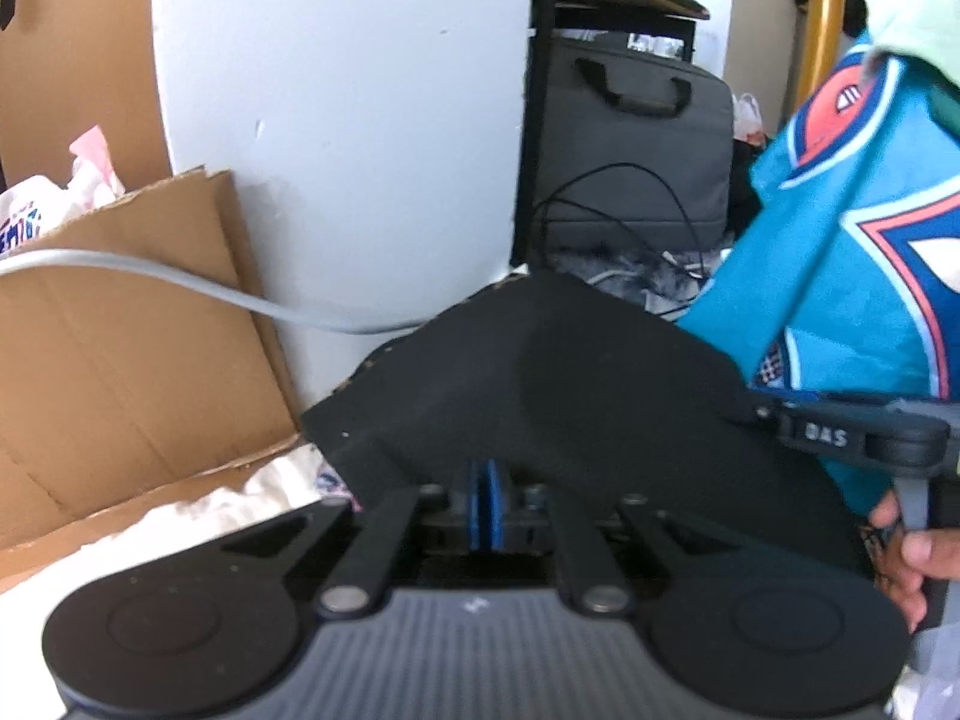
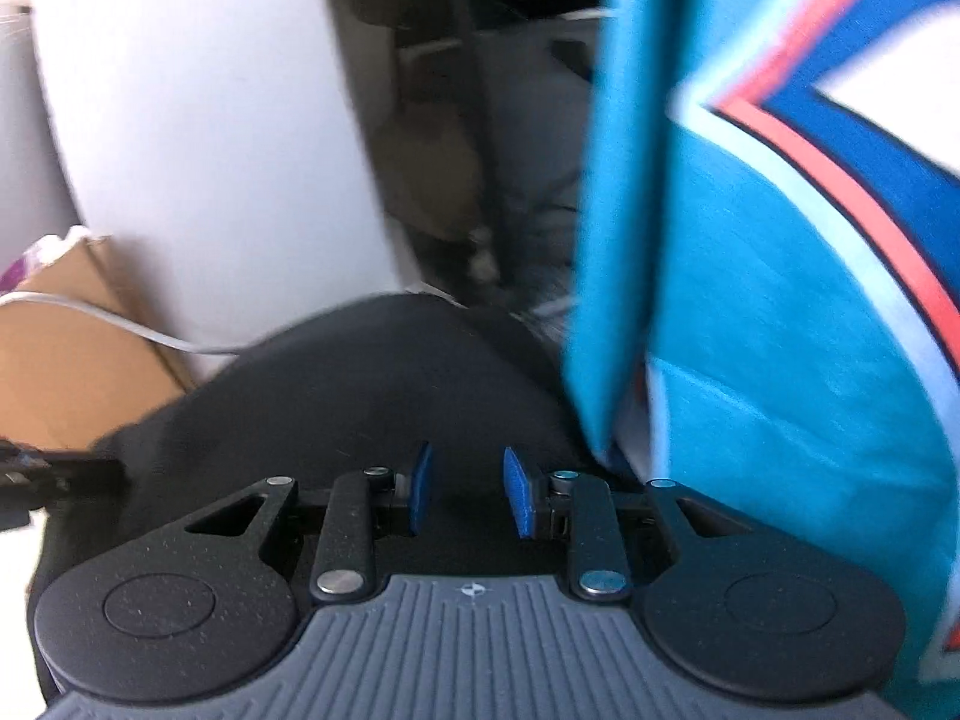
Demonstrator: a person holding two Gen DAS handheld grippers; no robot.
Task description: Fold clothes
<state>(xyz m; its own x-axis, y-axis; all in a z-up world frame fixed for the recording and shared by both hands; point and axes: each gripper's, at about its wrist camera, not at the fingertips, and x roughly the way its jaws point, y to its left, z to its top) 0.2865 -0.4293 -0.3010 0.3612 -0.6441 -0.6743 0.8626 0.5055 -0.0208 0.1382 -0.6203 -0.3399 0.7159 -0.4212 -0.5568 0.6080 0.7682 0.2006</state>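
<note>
A black garment is bunched up in front of my left gripper, whose blue pads are pressed together on its edge. In the right wrist view the same black garment lies under and ahead of my right gripper, whose blue pads stand apart with nothing between them. My right gripper also shows at the right in the left wrist view, held by a hand. A teal garment with red, white and blue print hangs at the right, and fills the right of the right wrist view.
An open cardboard box with white bags sits at the left. A white pillar stands behind, with a grey cable across it. A dark grey bag and tangled cables lie under a desk at the back.
</note>
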